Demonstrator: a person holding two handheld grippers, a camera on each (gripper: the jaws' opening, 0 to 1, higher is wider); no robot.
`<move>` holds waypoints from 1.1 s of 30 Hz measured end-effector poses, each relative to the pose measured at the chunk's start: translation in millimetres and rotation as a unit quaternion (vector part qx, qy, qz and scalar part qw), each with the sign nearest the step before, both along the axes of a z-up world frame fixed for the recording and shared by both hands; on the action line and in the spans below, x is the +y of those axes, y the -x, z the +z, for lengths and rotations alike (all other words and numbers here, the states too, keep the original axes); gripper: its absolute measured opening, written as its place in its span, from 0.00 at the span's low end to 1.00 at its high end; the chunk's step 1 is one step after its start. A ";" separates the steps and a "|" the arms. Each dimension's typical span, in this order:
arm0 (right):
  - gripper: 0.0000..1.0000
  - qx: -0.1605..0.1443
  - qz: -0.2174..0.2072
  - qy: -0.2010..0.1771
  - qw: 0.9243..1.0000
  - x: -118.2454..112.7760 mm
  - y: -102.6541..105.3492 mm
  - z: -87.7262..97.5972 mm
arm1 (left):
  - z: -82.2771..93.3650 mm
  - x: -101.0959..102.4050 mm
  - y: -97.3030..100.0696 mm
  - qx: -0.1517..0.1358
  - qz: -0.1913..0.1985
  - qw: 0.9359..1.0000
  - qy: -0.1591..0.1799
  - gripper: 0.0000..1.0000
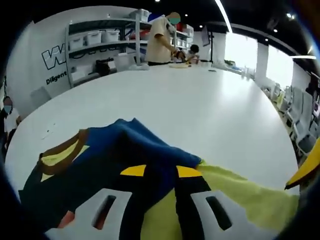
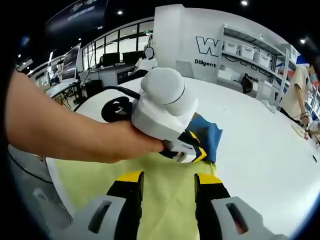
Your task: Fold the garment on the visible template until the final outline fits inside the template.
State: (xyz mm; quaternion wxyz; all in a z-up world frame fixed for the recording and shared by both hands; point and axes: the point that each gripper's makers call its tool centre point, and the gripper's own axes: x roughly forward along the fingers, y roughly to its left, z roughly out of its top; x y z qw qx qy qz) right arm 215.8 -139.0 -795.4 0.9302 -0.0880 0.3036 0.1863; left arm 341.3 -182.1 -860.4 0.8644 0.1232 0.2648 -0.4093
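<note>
On the broad white tabletop (image 1: 200, 110), whose far stretch toward the grey storage shelves (image 1: 100, 40) lies bare, the crumpled blue garment (image 1: 125, 150) overlaps the pale yellow template sheet (image 2: 165, 185) near the tabletop's rounded near edge, the left gripper (image 1: 160, 172) jaws gaping over garment and the right gripper (image 2: 167, 180) jaws parted above template, gripping nothing.

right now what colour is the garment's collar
Brown collar on the blue garment, best in the left gripper view.

Setting: an open-plan lab or office workspace. Indicators: large white table (image 1: 200, 110); metal shelving (image 1: 100, 45) with storage bins on the far wall; desks with monitors (image 2: 112, 60); ceiling light strips (image 1: 223, 15); people working at far stations.
</note>
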 end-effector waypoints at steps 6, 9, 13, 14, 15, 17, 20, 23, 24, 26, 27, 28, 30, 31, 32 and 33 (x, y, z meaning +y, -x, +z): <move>0.38 0.001 0.000 0.001 1.000 -0.4 0.6 -0.9 | 2.7 0.6 -0.3 -0.009 -0.001 1.000 -0.003 0.15; 0.38 0.001 -0.001 0.000 1.000 -1.0 0.6 -0.8 | 10.1 3.3 -1.5 -0.020 -0.002 1.000 -0.004 0.15; 0.38 0.001 0.003 0.002 1.000 1.3 0.5 -1.1 | 22.1 12.2 -3.5 -0.029 0.004 1.000 0.000 0.14; 0.38 0.002 0.004 0.003 1.000 2.4 0.7 -1.5 | 27.6 16.0 -4.4 -0.034 0.007 0.999 0.004 0.15; 0.38 0.002 0.005 0.004 1.000 2.8 0.8 -1.7 | 33.2 20.6 -5.3 -0.038 0.010 0.999 0.007 0.14; 0.38 0.002 0.006 0.004 1.000 3.3 0.8 -1.7 | 41.4 27.0 -5.3 -0.046 0.013 0.999 0.011 0.15; 0.38 0.000 0.007 0.005 1.000 3.6 0.1 -1.0 | 56.1 42.1 -2.0 -0.061 0.014 0.998 0.014 0.15; 0.38 -0.002 0.008 0.004 1.000 4.4 -0.7 0.4 | 65.9 59.4 2.0 -0.069 0.019 0.997 0.015 0.15; 0.38 -0.002 0.009 0.005 1.000 4.8 -0.9 0.8 | 70.5 67.6 3.7 -0.073 0.023 0.997 0.020 0.15; 0.38 -0.003 0.010 0.004 1.000 5.5 -0.9 1.1 | 77.5 81.8 9.2 -0.077 0.030 0.996 0.021 0.16; 0.38 -0.004 0.011 0.004 1.000 6.0 -0.8 1.8 | 82.0 87.6 11.9 -0.084 0.030 0.996 0.025 0.17; 0.38 -0.005 0.012 0.004 1.000 6.4 -0.8 2.2 | 84.6 94.1 14.9 -0.084 0.032 0.996 0.026 0.18; 0.39 -0.005 0.013 0.004 1.000 7.0 -0.2 2.7 | 93.0 115.1 23.0 -0.085 0.044 0.995 0.032 0.24; 0.38 -0.005 0.014 0.005 1.000 7.5 0.1 2.6 | 94.6 118.9 24.8 -0.083 0.048 0.995 0.036 0.28; 0.39 -0.005 0.016 0.007 1.000 7.8 0.6 2.5 | 99.5 130.2 29.2 -0.086 0.056 0.994 0.042 0.29; 0.39 -0.006 0.017 0.007 1.000 8.2 0.6 2.7 | 101.2 138.1 32.6 -0.087 0.060 0.994 0.040 0.30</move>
